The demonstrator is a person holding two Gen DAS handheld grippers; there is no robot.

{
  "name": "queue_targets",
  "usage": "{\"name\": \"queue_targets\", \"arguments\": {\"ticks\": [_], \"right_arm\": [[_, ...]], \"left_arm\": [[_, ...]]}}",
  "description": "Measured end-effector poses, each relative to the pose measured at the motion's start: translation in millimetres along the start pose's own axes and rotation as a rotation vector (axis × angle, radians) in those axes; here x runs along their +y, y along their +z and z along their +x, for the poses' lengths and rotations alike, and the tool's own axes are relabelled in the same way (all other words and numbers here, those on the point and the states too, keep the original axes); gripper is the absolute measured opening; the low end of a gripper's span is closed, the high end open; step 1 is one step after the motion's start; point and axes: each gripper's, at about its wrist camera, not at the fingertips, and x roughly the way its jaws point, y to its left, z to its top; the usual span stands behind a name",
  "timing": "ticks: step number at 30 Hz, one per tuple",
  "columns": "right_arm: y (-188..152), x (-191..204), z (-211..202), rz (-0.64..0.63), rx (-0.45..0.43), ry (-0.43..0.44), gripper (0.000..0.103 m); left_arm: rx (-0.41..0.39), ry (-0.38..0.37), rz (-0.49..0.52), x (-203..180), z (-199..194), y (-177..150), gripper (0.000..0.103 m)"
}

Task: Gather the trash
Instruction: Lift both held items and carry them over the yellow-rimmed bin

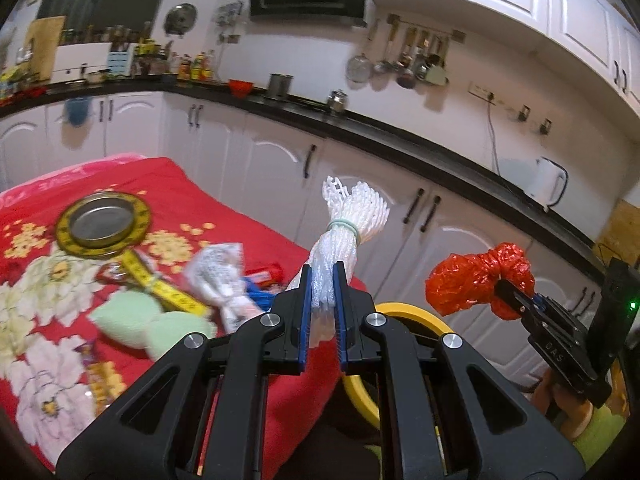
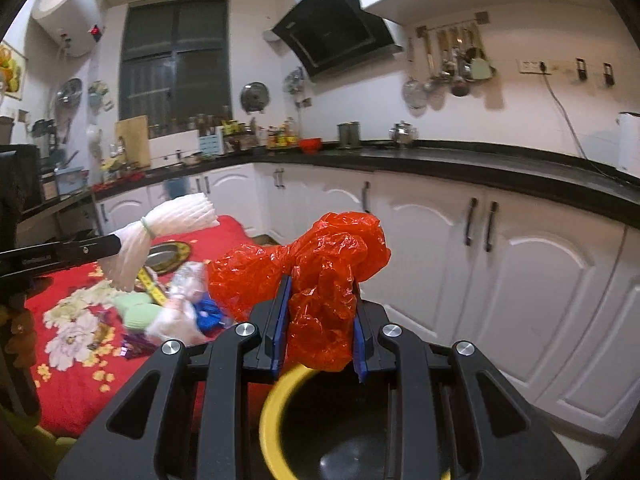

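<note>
Left hand-held gripper (image 1: 323, 300) pinched onto a white foam-net bundle (image 1: 344, 220), pads pressed against its lower end; bundle's long axis running up and forward out of the jaws, cinched near mid-length by a pale green band (image 1: 343, 225). Right hand-held gripper (image 2: 318, 320) clamped on a crumpled red plastic bag (image 2: 320, 276), jaws kept partly apart by the wad, bulk of the bag bulging above and to the left of the fingertips. Both pieces carried in the air, clear of the red floral cloth (image 1: 240, 236) on the bench. Deciding relation: yellow-rimmed black bin (image 2: 276, 408) directly below the right fingertips, its dark mouth open under the red bag; from the left gripper, same rim (image 1: 404, 312) just below and slightly right of the pads. Right hand judged nearer to a drop, needing only a release; left hand needing a short shift to the right so that the net's lower end hangs over the mouth. Remaining litter, namely a clear wrapper (image 1: 224, 276), blue scraps (image 1: 256, 292) and a pale green sponge (image 1: 132, 320), to the left of the left gripper on the cloth, beside a metal lid (image 1: 102, 222) and yellow tape measure (image 1: 164, 284).
</note>
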Motion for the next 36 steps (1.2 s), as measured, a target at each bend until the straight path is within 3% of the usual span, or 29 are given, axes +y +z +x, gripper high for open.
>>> {"name": "queue_targets", "arguments": {"ticks": [16,36], "right_arm": [[-24,-63,-2,0.05,0.061,-0.145,0.025],[-75,-92,14,0.073,0.259,-0.151,0.029]], "left_arm": [[0.149,-0.103,0.08,-48,58,-32,0.006],[0.324,-0.173,0.142,-86,115,-78,0.006]]}}
